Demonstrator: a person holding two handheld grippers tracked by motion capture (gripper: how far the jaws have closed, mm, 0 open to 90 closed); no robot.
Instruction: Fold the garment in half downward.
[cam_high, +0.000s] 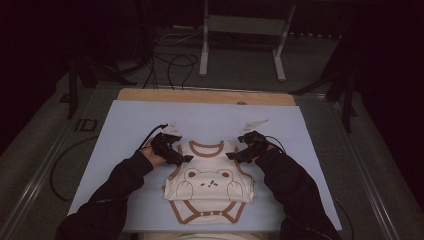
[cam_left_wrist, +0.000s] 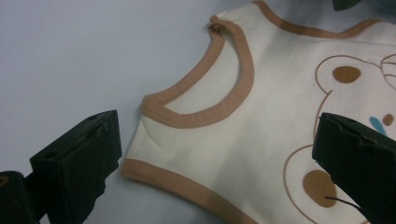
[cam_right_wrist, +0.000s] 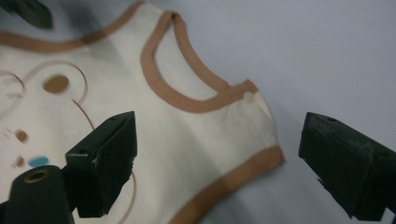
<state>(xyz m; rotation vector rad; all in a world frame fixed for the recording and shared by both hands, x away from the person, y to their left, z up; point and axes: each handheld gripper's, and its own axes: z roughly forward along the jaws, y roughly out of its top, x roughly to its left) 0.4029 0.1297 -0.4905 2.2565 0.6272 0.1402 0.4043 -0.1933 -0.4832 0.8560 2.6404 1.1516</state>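
A cream baby bodysuit (cam_high: 210, 187) with brown trim and a bear print lies flat on the pale blue mat (cam_high: 125, 130), neck away from me, its lower part folded up over the front. My left gripper (cam_high: 186, 160) hovers open over the garment's left shoulder (cam_left_wrist: 187, 116), one jaw over the mat and one over the bear print. My right gripper (cam_high: 231, 156) stands open over the right shoulder (cam_right_wrist: 224, 121), straddling the brown-edged armhole. Neither holds any fabric.
The mat covers a wooden board (cam_high: 205, 96) on a grey table. Cables (cam_high: 170, 65) and a white metal stand (cam_high: 240, 45) sit on the floor beyond. Mat stretches bare to the left, right and far side of the garment.
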